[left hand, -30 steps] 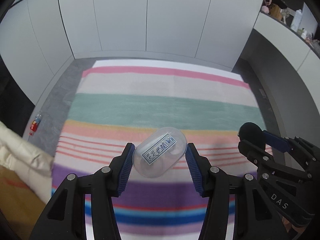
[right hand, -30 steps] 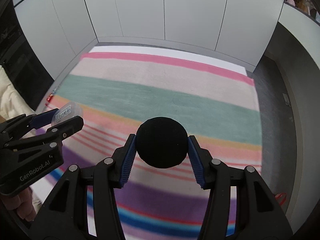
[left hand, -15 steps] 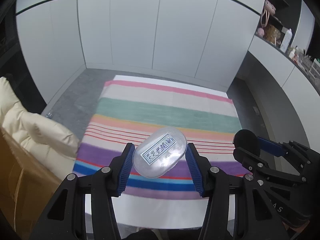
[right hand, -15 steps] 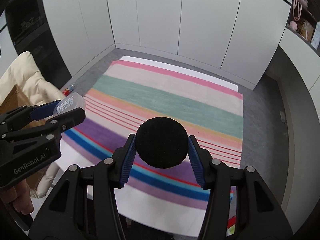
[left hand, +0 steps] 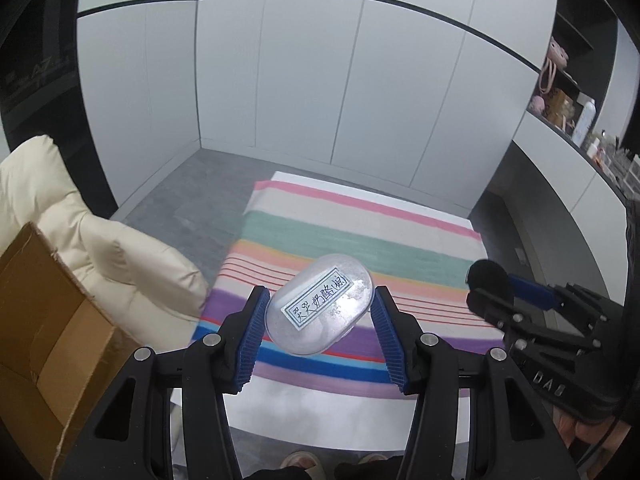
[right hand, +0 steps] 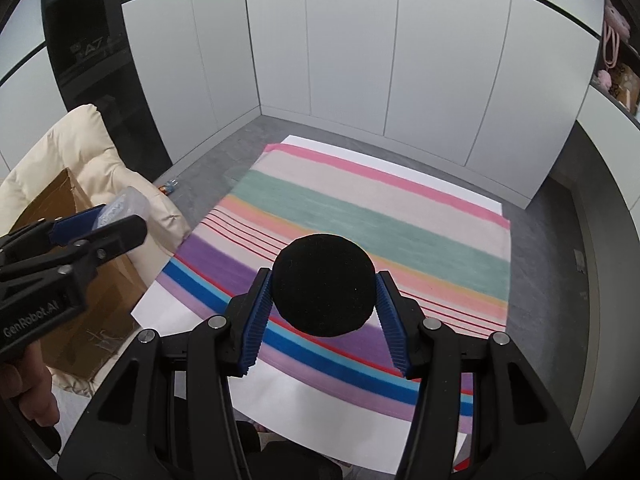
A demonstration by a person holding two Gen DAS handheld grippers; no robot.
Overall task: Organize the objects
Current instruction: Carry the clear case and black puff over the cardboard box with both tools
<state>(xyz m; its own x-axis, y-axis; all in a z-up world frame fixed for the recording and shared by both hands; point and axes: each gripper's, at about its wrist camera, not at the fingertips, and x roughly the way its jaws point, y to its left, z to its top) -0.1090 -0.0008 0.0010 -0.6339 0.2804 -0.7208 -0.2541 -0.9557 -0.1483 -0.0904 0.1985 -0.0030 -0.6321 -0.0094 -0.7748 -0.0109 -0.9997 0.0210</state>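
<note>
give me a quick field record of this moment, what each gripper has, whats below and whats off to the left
left gripper: shut on clear oval container with a handwritten label, held in the air
right gripper: shut on black round object, held in the air
below: striped rug on a grey floor
left side: cardboard box, open, against a cream padded cushion
on floor by rug: small bottle, lying down
back: white cabinet panels
</note>
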